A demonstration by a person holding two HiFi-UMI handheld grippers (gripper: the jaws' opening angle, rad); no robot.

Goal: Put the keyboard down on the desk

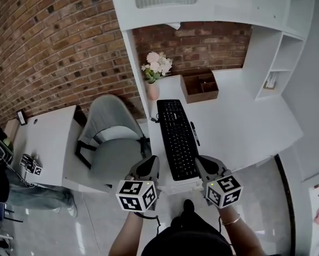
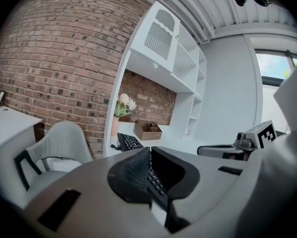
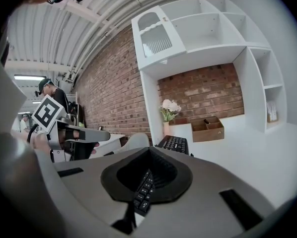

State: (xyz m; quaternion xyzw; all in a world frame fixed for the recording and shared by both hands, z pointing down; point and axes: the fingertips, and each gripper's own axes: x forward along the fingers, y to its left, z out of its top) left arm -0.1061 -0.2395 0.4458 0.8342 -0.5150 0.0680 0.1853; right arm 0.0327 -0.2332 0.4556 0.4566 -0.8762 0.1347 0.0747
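Note:
A long black keyboard lies lengthwise on the white desk, its near end at the desk's front edge. My left gripper is at the near left corner and my right gripper at the near right corner. In the left gripper view the jaws stand closed with the keyboard's keys pinched between the pads; the far end of the keyboard shows beyond. The right gripper looks the same, with a row of keys between its pads.
A vase of white flowers and a wooden organiser stand at the desk's back. A black pen lies right of the keyboard. A grey chair and a low white table are to the left; white shelves rise on the right.

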